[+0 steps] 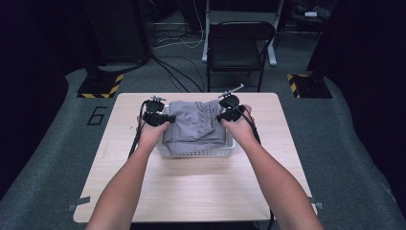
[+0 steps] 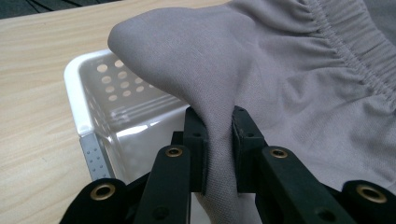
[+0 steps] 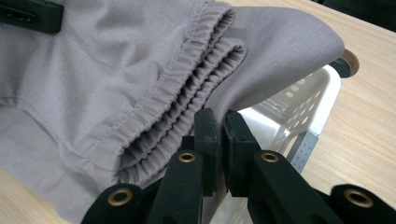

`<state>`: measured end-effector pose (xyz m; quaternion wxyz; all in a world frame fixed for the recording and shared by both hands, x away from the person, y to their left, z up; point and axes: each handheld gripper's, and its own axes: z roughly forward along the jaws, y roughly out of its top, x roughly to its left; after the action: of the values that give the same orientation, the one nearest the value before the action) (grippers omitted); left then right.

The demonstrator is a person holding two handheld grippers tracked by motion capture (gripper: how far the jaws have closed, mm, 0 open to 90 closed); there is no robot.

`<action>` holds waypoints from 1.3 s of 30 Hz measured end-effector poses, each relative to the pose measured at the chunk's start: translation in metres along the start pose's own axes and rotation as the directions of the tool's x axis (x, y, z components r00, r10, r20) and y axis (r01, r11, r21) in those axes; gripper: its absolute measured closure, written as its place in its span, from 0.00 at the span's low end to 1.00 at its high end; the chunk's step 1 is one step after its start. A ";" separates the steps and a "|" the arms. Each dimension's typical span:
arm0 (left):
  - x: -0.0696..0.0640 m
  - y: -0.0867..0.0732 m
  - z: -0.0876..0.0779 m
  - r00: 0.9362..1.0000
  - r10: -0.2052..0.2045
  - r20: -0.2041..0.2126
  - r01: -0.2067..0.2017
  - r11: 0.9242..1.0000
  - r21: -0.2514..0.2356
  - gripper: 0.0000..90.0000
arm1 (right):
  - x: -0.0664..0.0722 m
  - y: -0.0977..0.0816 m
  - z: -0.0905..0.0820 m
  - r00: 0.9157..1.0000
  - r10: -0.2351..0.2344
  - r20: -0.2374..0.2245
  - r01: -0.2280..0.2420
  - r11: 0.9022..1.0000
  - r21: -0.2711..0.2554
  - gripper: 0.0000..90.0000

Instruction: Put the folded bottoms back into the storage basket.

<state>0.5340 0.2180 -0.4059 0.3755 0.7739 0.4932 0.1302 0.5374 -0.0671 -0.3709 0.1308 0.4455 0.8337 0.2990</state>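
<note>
A folded grey garment (image 1: 195, 125) with an elastic waistband lies over a white perforated basket (image 1: 201, 153) in the middle of the table. My left gripper (image 1: 155, 116) is at the garment's left edge, shut on a fold of the grey cloth (image 2: 218, 140). At the garment's right edge my right gripper (image 1: 230, 113) is shut on cloth beside the gathered waistband (image 3: 187, 93). In the left gripper view the basket's corner (image 2: 77, 84) sits under the cloth. The basket rim (image 3: 327, 93) runs below the fabric in the right gripper view.
The basket stands on a light wooden table (image 1: 191, 191). A black folding chair (image 1: 239, 48) stands beyond the table's far edge, with cables on the grey floor. Yellow-and-black striped stand bases (image 1: 100, 86) sit on the floor at far left and far right.
</note>
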 end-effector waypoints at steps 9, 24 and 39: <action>0.001 -0.005 0.005 1.000 0.000 0.004 0.000 1.000 0.006 0.88 | 0.005 -0.003 0.008 1.000 0.005 0.010 -0.005 1.000 0.006 0.95; -0.001 -0.019 0.017 1.000 0.001 -0.005 -0.001 1.000 0.029 0.88 | 0.004 -0.017 0.023 1.000 0.026 0.006 -0.026 0.999 0.025 0.95; -0.001 -0.025 0.024 1.000 0.000 -0.028 0.001 0.999 0.040 0.87 | 0.007 -0.025 0.038 1.000 0.019 0.015 -0.020 0.999 0.034 0.95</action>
<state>0.5305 0.2120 -0.4397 0.3532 0.7791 0.5011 0.1308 0.5350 -0.0576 -0.4154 0.1265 0.4581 0.8332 0.2826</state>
